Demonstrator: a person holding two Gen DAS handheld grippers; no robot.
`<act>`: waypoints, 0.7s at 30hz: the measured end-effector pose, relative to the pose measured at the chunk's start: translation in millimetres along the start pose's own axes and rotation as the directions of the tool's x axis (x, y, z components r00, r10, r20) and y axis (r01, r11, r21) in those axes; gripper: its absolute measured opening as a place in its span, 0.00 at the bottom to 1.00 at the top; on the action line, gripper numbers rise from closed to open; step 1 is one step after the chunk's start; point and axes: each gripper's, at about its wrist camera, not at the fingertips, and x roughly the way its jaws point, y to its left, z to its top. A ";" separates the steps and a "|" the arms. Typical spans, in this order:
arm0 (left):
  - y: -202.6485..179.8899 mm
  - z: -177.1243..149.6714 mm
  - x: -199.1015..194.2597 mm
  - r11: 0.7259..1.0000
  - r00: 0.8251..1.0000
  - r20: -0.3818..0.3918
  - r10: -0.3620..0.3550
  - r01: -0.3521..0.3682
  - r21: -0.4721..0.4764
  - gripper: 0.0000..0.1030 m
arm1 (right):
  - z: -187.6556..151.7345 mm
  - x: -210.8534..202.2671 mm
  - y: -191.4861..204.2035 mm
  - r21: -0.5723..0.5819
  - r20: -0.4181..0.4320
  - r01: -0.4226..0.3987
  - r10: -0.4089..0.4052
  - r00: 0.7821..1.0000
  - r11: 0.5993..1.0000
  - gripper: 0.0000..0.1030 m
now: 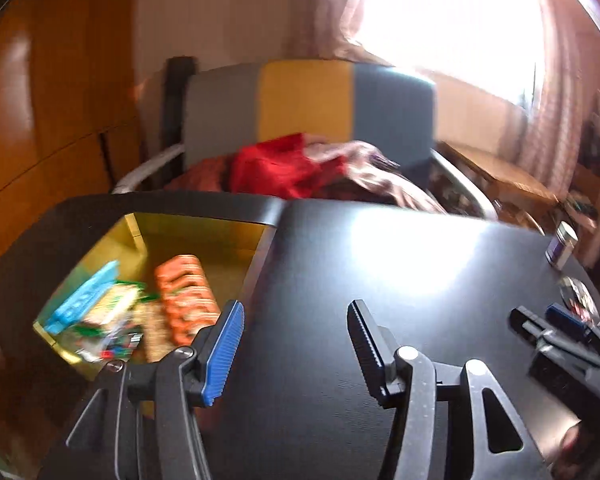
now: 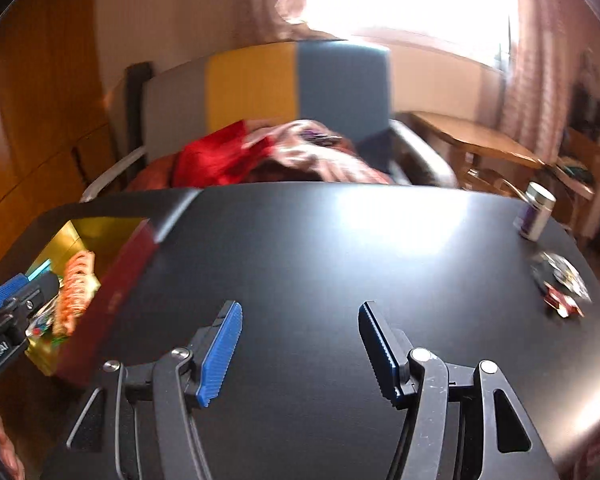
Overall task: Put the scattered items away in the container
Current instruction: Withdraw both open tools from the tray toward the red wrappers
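At the far left the box, gold inside and dark red outside, sits on the worktop with its top open. It already holds an orange ribbed pack, a blue pack and blurred wrappers. The left gripper hangs just beside the box's right wall, fingers apart and holding nothing. The right gripper hovers over bare worktop near the middle, fingers likewise apart and empty.

Well apart at the right edge stand a small jar with a pale lid and purple label, upright, and nearer the camera a flat cluster of small shiny items, one red; blur hides what they are.

Those pieces remain outside the box, so I judge the tidying unfinished. The right gripper is nearer them. The jar suits a grip across its body, below the lid, kept upright. The flat items lie low, so the fingers should come down close to the worktop and close slowly, or they may skid off the edge.
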 end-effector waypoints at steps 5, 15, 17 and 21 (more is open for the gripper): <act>-59.2 -6.3 10.9 0.989 0.993 -0.043 -0.108 0.112 0.098 0.54 | -10.4 -0.6 -98.9 0.123 -0.022 0.101 -0.099 0.995 0.987 0.61; -196.6 -7.5 39.6 0.902 0.941 -0.158 -0.299 0.333 0.274 0.54 | -37.2 9.3 -300.5 0.315 -0.124 0.339 -0.316 0.941 0.886 0.61; -222.9 -8.0 45.5 0.880 0.928 -0.180 -0.326 0.367 0.300 0.54 | -37.1 16.7 -321.5 0.318 -0.137 0.356 -0.329 0.934 0.879 0.61; -275.5 -9.0 57.2 0.830 0.899 -0.226 -0.376 0.435 0.349 0.54 | -27.6 32.8 -356.3 0.329 -0.146 0.341 -0.310 0.940 0.881 0.61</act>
